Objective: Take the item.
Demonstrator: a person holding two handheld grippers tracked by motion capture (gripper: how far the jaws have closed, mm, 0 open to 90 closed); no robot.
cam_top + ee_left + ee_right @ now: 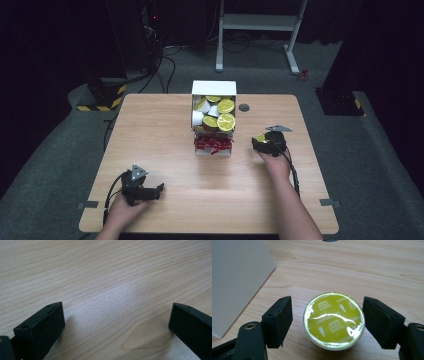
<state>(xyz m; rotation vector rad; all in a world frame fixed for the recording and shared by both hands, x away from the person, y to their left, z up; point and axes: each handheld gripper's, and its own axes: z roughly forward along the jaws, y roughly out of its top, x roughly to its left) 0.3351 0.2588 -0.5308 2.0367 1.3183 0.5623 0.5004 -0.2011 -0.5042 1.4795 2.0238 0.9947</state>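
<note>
The right hand-held gripper (327,322) has its jaws spread, with the yellow-lidded coffee capsule (334,320) sitting upright on the worktop (352,272) dead centre between them. There is a clear gap on both sides and neither pad touches it. The capsule is round, so it has no long axis to line up with. The white box (214,107) of matching capsules stands to this gripper's left, close by. The left hand-held gripper (116,322) is also spread wide, empty, over bare wood, well apart from the capsule. The right hand is far nearer. My read: either close straight in or back straight off along the jaw line.
</note>
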